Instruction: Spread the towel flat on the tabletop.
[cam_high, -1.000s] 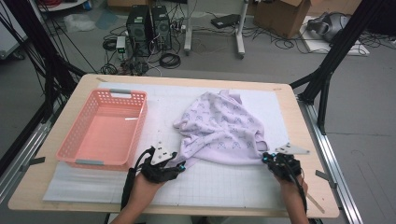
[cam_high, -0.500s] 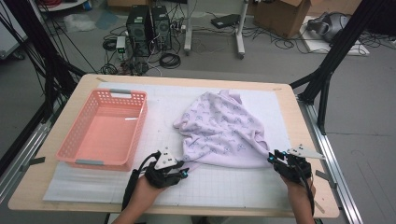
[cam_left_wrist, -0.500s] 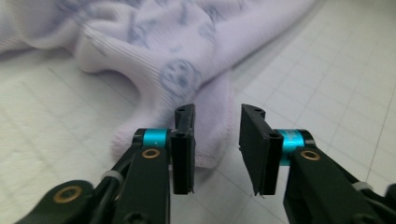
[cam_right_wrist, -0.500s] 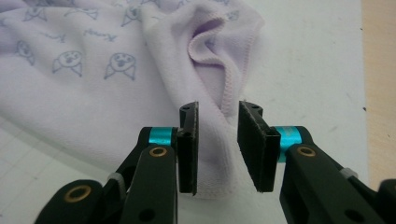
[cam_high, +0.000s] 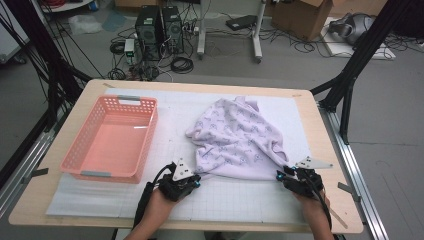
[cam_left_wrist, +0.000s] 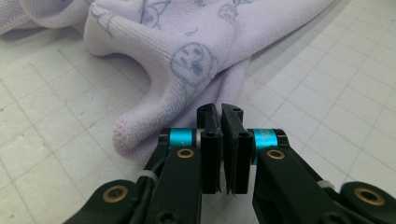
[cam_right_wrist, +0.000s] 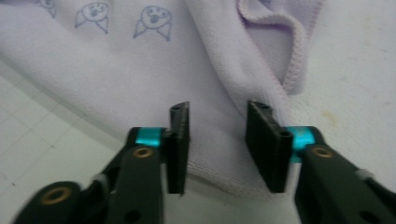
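- Nearest, left gripper (cam_left_wrist: 220, 140) clenched, having just been closing; whether any cloth is caught, impossible to tell.
- Right gripper (cam_right_wrist: 218, 140) parted, having just been opening, straddling the hem of the lilac garment (cam_high: 235, 140) without pressing.
- Beyond, garment rumpled across the white mat (cam_high: 240, 197).
- Farther left, pink basket (cam_high: 82, 152), apart.

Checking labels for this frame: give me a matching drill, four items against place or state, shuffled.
1 left gripper
2 right gripper
3 basket
4 cloth

a pink, on the table's left half
b jaws apart over the cloth's hem
c lilac, crumpled, printed with small faces
d jaws shut at the cloth's edge

Pairs: 1-d, 2-b, 3-a, 4-c
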